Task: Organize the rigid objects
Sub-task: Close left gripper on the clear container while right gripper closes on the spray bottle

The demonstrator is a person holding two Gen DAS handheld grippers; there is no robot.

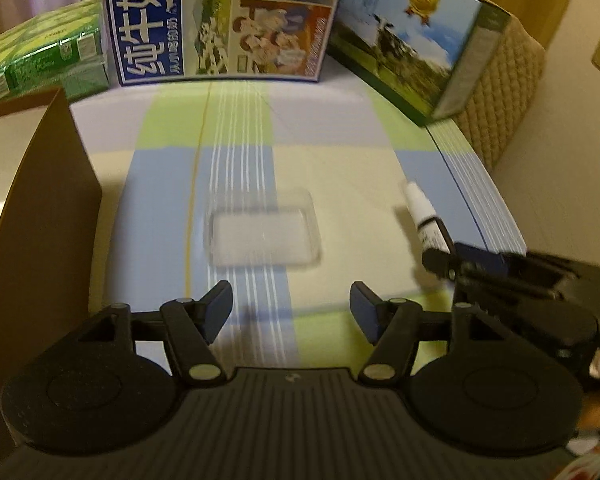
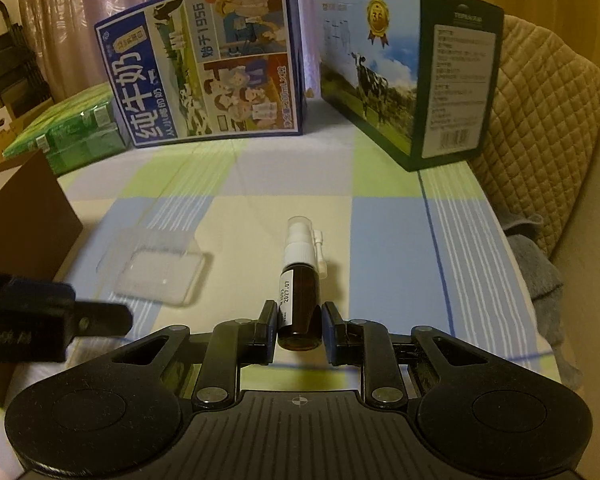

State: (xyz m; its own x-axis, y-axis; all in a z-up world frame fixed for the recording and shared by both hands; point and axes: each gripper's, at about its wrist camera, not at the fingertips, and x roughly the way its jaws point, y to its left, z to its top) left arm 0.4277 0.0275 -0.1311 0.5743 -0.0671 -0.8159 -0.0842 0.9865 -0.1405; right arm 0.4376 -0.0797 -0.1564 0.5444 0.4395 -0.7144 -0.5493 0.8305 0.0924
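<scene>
The right gripper [image 2: 299, 330] is clamping a small brown glass spray bottle with a white nozzle [image 2: 300, 276] above the checked cloth [image 2: 388, 232], probably carrying it toward the clear shallow plastic tray [image 1: 264, 236] lying left of it. The left gripper [image 1: 291, 312] is hovering near the tray, jaws wide and empty. Printed milk cartons [image 2: 208, 68] are standing far back, clear of the path.

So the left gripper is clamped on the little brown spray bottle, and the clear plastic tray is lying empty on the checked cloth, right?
Wrong gripper. The right gripper is clamped on the brown spray bottle, as the right wrist view shows; the left gripper is open and empty. The clear plastic tray does lie empty on the checked cloth.
</scene>
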